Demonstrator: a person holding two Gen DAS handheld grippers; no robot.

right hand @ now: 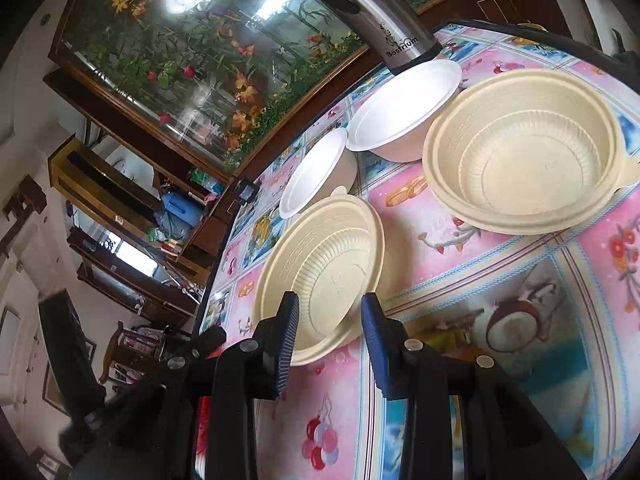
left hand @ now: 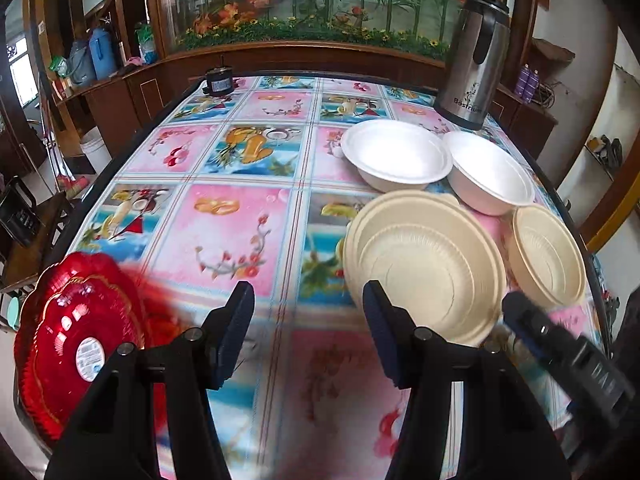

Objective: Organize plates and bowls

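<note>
I see four bowls near the right edge of the table (left hand: 248, 216). Two white bowls (left hand: 396, 156) sit side by side at the back, touching. In front of them are a big cream bowl (left hand: 424, 264) and a small cream bowl (left hand: 546, 256). A red plate (left hand: 80, 344) hangs over the near left corner. A metal jug (left hand: 476, 64) stands behind the white bowls. My left gripper (left hand: 308, 328) is apart and holds nothing. My right gripper (right hand: 330, 340) is a little apart, with the near rim of the big cream bowl in between, not squeezed.
</note>
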